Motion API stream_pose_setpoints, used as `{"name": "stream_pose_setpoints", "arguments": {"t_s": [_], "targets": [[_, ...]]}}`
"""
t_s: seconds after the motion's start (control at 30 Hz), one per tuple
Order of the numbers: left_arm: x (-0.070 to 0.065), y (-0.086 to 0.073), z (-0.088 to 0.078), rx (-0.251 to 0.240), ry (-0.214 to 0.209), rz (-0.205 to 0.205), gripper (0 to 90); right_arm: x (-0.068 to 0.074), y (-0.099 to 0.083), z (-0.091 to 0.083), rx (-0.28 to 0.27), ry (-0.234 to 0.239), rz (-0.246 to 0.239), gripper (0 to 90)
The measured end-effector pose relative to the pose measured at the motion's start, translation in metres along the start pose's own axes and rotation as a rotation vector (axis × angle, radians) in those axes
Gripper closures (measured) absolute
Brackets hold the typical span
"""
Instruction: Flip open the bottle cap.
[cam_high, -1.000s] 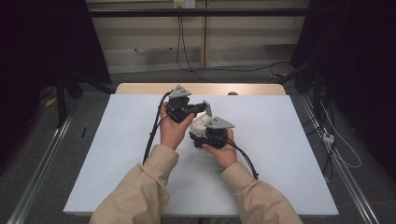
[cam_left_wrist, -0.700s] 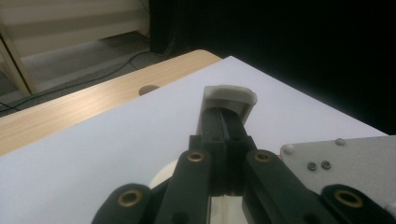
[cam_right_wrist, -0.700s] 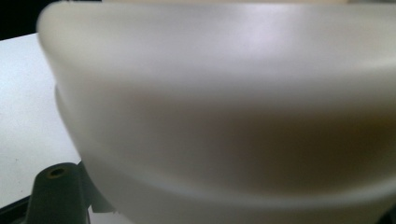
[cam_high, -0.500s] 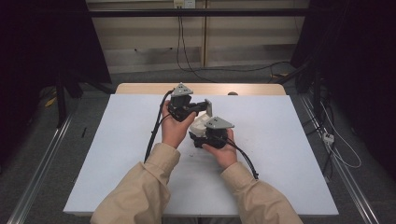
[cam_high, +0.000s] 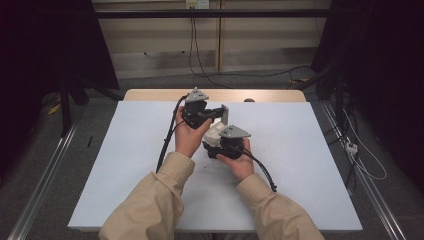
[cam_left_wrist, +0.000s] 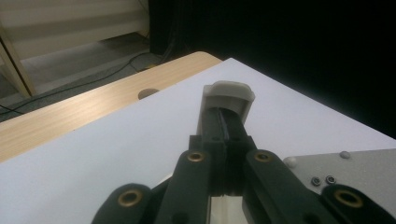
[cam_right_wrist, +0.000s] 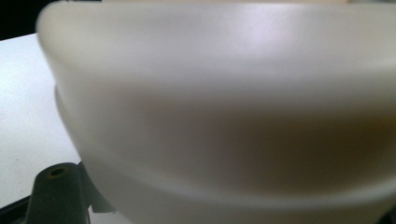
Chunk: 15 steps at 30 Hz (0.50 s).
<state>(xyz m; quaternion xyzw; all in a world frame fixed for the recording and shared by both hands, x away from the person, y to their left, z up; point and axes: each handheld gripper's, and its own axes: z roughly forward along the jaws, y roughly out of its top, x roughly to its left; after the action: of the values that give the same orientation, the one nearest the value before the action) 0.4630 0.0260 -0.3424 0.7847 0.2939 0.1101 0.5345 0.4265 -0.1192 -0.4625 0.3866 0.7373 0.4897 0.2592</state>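
A white translucent plastic container (cam_high: 214, 133) sits at the middle of the white table (cam_high: 305, 165), between the two hands. Its lid (cam_high: 225, 115) stands raised. My left gripper (cam_high: 220, 114) reaches in from the left and is shut on the lid's edge; in the left gripper view the black jaws (cam_left_wrist: 226, 122) lie pressed together with the white lid rim (cam_left_wrist: 229, 92) at their tips. My right gripper (cam_high: 215, 141) holds the container body from the near side. The container wall (cam_right_wrist: 224, 116) looms blurred right in front of that camera, beside one black finger (cam_right_wrist: 56, 196).
A wooden strip (cam_high: 270, 95) with a round hole (cam_left_wrist: 148, 93) runs along the table's far edge. Black cables (cam_high: 167, 140) trail from both grippers across the table. Dark curtains and floor cables surround the table; bare white surface lies left and right of the hands.
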Motion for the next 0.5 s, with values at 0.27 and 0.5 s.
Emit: {"name": "stream_pose_setpoints", "arguments": {"t_s": [0.27, 0.5], "targets": [[0.0007, 0.0002, 0.0034, 0.002, -0.007, -0.003, 90.0, 0.0, 0.0, 0.0, 0.0, -0.001, -0.001, 18.7], [0.0006, 0.0002, 0.007, -0.003, -0.007, -0.011, 90.0, -0.0002, 0.0, 0.0002, 0.0, -0.001, -0.001, 18.7]]}}
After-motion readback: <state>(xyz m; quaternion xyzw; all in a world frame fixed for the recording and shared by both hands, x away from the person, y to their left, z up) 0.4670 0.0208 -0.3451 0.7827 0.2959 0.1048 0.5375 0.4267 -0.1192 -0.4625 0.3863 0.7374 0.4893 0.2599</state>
